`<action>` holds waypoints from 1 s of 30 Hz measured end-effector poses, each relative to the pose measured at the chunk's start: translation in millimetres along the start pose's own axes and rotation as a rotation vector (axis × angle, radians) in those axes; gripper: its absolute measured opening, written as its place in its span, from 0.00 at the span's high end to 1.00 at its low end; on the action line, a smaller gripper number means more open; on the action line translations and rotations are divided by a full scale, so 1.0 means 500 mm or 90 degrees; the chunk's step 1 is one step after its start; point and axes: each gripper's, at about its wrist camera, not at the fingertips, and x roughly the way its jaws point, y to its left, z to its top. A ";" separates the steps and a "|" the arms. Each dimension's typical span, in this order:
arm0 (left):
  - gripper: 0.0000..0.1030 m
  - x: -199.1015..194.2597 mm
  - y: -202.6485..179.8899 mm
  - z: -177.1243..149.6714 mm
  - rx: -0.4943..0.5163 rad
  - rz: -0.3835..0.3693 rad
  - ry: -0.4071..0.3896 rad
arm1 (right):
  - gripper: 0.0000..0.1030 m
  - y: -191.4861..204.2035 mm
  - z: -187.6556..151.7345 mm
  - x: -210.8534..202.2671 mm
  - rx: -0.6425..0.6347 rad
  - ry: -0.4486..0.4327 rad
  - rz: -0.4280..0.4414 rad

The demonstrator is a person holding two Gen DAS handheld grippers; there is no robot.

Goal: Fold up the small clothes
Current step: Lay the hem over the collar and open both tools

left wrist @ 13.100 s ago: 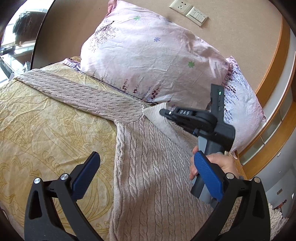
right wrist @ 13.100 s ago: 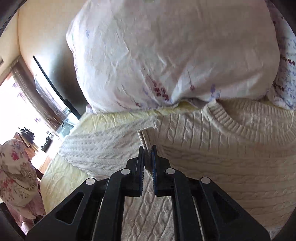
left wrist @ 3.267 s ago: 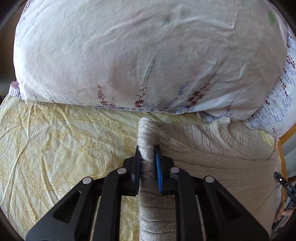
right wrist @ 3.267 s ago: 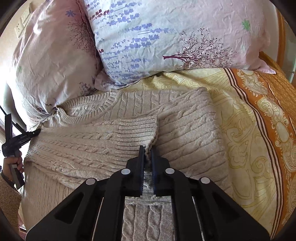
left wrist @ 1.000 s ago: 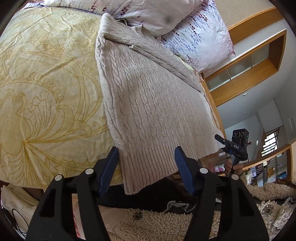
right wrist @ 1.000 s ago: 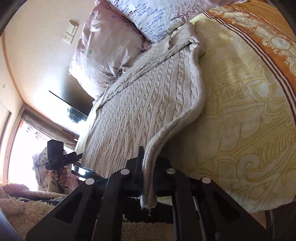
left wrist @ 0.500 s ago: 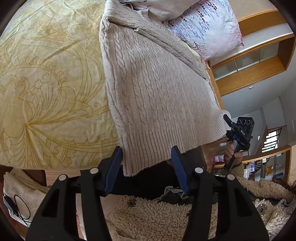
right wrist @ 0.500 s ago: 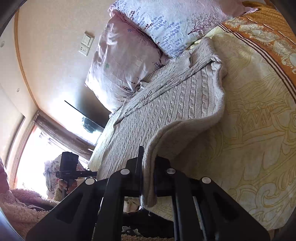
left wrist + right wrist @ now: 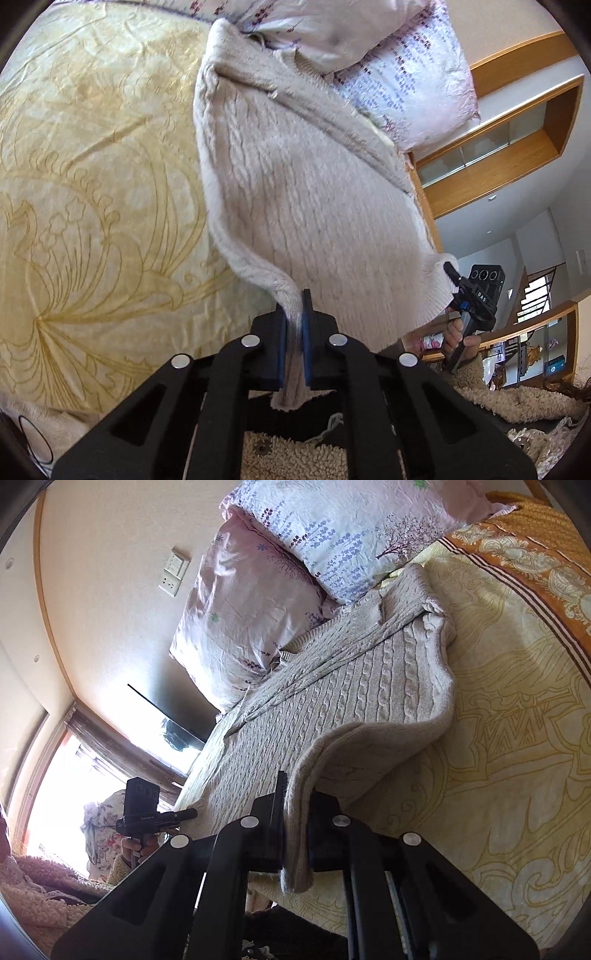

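A beige cable-knit sweater [image 9: 306, 192] lies on the yellow bedspread [image 9: 92, 184], its sleeves folded in and its collar up by the pillows. My left gripper [image 9: 293, 317] is shut on the hem's left corner and holds it raised off the bed. My right gripper [image 9: 295, 812] is shut on the hem's right corner, with the sweater [image 9: 351, 694] arching up from the bedspread [image 9: 517, 738]. The right gripper also shows in the left wrist view [image 9: 452, 275], and the left gripper shows in the right wrist view [image 9: 184, 814].
Two floral pillows [image 9: 332, 546] lean against the wall at the head of the bed. A wooden bed frame and shelf [image 9: 498, 140] run along the far side. An orange patterned border [image 9: 535, 546] edges the bedspread. My fleece jacket [image 9: 295, 454] is below the grippers.
My left gripper has closed on the hem's left corner and lifted it. My right gripper keeps its hold on the other corner and has risen; the lower sweater now arches off the bed.
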 end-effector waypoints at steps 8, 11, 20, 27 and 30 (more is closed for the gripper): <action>0.94 -0.054 -0.020 0.105 0.043 -0.026 -0.220 | 0.92 0.059 0.059 0.006 -0.115 -0.087 -0.099; 0.94 -0.045 -0.032 0.149 0.055 -0.004 -0.253 | 0.92 0.084 0.089 0.011 -0.157 -0.131 -0.125; 0.94 -0.028 -0.019 0.217 0.024 0.017 -0.302 | 0.92 0.095 0.157 0.028 -0.185 -0.217 -0.209; 0.94 -0.023 -0.030 0.267 0.014 0.013 -0.346 | 0.92 0.125 0.211 0.074 -0.210 -0.259 -0.228; 0.94 -0.016 -0.035 0.286 0.023 0.033 -0.360 | 0.92 0.138 0.232 0.096 -0.217 -0.267 -0.253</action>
